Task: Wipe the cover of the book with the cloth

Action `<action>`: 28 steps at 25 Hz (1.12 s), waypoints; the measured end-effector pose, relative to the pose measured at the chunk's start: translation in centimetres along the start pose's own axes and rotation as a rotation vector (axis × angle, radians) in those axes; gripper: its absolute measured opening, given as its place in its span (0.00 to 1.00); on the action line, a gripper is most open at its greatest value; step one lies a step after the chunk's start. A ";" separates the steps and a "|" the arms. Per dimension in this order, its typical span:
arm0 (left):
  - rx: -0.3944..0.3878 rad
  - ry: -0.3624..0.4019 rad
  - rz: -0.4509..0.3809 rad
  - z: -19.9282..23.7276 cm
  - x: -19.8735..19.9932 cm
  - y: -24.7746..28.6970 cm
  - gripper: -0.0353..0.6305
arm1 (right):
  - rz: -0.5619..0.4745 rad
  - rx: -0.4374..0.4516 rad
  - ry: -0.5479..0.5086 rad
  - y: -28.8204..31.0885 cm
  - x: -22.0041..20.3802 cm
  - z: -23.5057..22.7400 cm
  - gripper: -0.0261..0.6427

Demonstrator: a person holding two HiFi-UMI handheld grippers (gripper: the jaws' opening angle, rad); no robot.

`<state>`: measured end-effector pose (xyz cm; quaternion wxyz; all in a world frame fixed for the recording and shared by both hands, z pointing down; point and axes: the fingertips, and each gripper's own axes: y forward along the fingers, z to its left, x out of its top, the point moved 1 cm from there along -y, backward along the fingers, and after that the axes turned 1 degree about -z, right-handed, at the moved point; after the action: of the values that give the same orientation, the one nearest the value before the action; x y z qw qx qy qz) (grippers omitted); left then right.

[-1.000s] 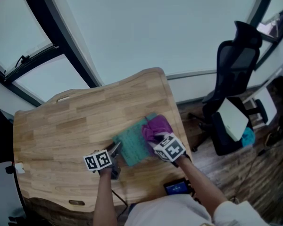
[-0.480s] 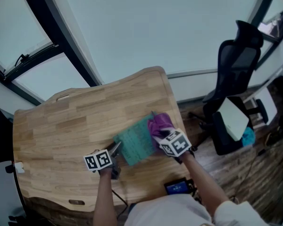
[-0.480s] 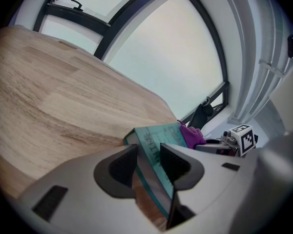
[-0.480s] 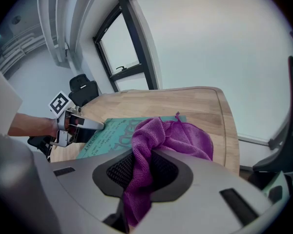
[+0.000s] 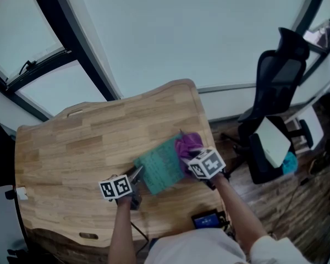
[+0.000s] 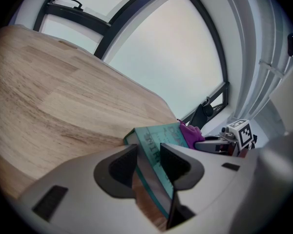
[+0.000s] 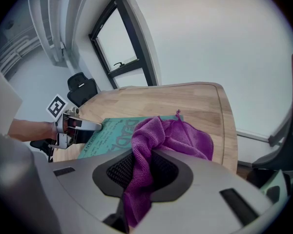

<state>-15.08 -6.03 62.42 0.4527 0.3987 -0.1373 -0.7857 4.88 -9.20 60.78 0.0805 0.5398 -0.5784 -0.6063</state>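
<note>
A teal book (image 5: pixel 160 170) lies flat near the table's right edge. My left gripper (image 5: pixel 136 175) is shut on its near left corner; in the left gripper view the book's edge (image 6: pixel 158 145) sits clamped between the pads. My right gripper (image 5: pixel 194 156) is shut on a purple cloth (image 5: pixel 188 144), which rests bunched on the book's far right part. In the right gripper view the cloth (image 7: pixel 158 135) runs up between the jaws and spreads over the book cover (image 7: pixel 110 135). The left gripper (image 7: pixel 80 126) shows there at the book's left corner.
The wooden table (image 5: pixel 71 147) stretches left and away from the book. Its right edge runs close beside the cloth. A black office chair (image 5: pixel 275 76) stands on the floor to the right. A small screen device (image 5: pixel 207 220) sits by the person's lap.
My right gripper has slid the cloth to the right across the cover, toward the book's right edge. The left gripper and the book have stayed still.
</note>
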 end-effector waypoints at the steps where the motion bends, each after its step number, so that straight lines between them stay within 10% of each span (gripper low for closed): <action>1: 0.000 -0.001 0.000 0.0 0.0 0.0 0.28 | 0.000 -0.003 0.008 0.1 0.1 -0.1 0.15; 28: -0.006 -0.006 0.003 0.0 0.0 0.0 0.28 | -0.033 -0.032 0.018 2.8 3.2 1.2 0.15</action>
<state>-15.11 -6.03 62.43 0.4544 0.3949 -0.1369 -0.7867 1.21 -11.65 60.91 0.0843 0.5535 -0.5589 -0.6118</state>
